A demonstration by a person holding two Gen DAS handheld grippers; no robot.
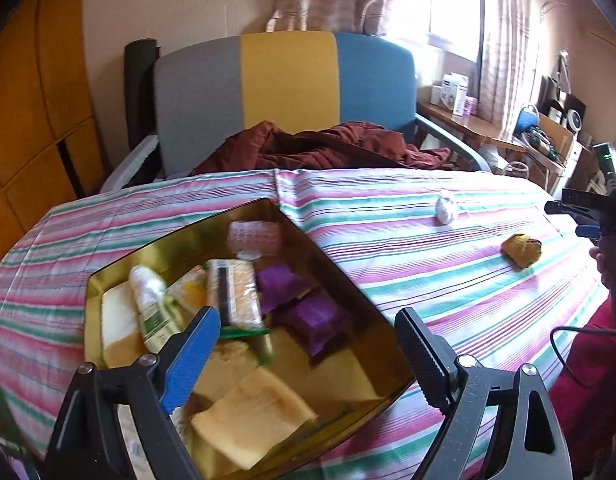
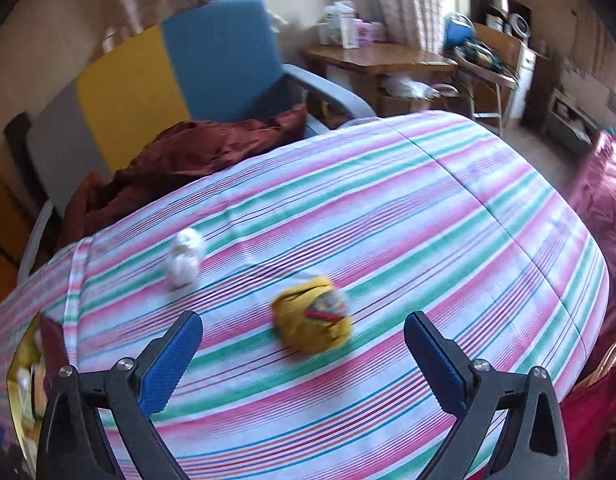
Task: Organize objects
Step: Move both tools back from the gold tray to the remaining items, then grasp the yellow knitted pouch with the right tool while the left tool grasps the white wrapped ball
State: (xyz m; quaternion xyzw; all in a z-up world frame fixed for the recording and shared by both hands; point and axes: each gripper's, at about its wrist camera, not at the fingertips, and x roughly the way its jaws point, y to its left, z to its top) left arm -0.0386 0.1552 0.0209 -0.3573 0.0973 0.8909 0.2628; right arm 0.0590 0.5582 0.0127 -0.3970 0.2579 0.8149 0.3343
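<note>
On striped cloth: lumpy yellow bundle, crumpled white wad, apart.

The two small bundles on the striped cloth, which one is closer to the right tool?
The yellow bundle: it lies just ahead of the open right tool, while the white bundle sits farther off, toward the chair.

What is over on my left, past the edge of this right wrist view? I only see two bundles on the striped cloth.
Observer: An open gold tin sits there, on the same striped cloth.
Operator: Anything in it?
Observer: Yes: a white bottle, purple packets and pale blocks, among others.
Operator: Is the left gripper holding anything?
Observer: No, the left gripper is open and empty above the tin.
</note>
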